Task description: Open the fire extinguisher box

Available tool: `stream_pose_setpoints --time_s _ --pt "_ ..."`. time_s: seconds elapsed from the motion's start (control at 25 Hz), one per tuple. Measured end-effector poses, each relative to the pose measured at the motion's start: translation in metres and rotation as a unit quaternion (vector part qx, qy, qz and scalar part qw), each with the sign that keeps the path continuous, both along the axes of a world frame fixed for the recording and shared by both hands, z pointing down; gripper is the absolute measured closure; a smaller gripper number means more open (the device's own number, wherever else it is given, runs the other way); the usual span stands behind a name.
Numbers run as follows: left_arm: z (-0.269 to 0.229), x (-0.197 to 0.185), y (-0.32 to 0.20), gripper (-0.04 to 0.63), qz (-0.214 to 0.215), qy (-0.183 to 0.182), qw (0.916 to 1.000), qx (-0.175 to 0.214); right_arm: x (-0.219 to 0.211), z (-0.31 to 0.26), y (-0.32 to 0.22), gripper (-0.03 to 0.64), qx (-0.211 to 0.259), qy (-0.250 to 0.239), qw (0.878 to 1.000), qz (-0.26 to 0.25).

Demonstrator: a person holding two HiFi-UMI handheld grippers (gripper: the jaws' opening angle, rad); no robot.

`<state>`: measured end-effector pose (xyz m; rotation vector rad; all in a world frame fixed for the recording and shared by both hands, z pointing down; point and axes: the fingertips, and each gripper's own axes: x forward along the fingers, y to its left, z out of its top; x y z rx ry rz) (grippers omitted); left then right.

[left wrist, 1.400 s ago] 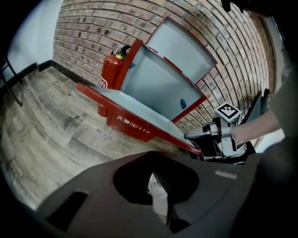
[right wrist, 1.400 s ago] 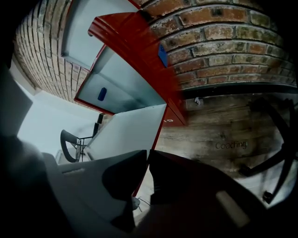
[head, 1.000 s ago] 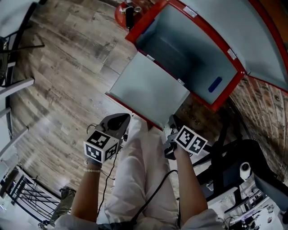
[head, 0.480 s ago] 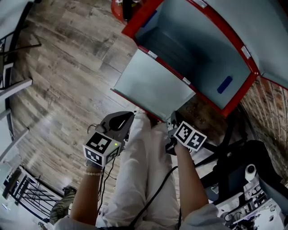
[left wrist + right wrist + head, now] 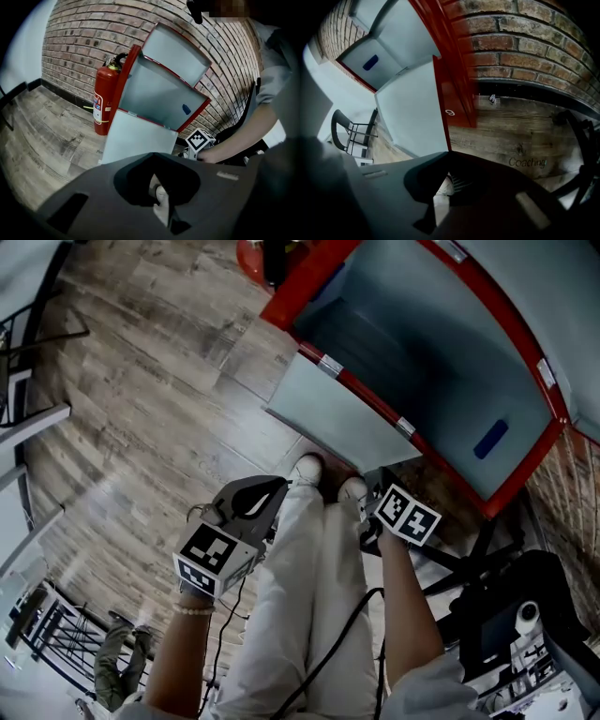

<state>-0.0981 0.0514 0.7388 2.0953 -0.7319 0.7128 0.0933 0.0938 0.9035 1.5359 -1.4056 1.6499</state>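
Note:
The red fire extinguisher box [image 5: 525,474] stands open against the brick wall, its grey inside bare except for a blue patch [image 5: 492,439]. Its pale front panel [image 5: 337,418] hangs out and down toward the floor; its lid [image 5: 176,54] is swung up. A red extinguisher [image 5: 103,105] stands on the floor left of the box. My left gripper [image 5: 258,498] is shut and empty, held over the person's left leg, apart from the panel. My right gripper [image 5: 370,507] has its jaws drawn together with nothing between them, just short of the panel's near edge [image 5: 412,112].
The person's white shoes [image 5: 307,467] stand on the wood floor right before the panel. A black stand and equipment [image 5: 506,615] crowd the right side. A metal rack [image 5: 47,624] and chair legs [image 5: 28,418] line the left. Brick wall [image 5: 525,47] sits behind the box.
The box and its panel have slid up and right in the head view, away from both grippers. The panel looks shorter and steeper. Both grippers stay over the legs.

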Motion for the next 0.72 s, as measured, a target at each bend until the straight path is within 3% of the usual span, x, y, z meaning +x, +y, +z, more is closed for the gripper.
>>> stream_pose_setpoints --time_s 0.44,0.72 --pt "0.006 0.003 -0.021 0.598 -0.010 0.003 0.9997 0.021 0.025 0.027 -0.048 0.609 0.021 0.044 0.998 -0.026" --pt "-0.012 0.007 -0.028 0.598 -0.016 0.006 0.9995 0.025 0.010 -0.007 -0.057 0.609 0.051 0.041 0.996 -0.055"
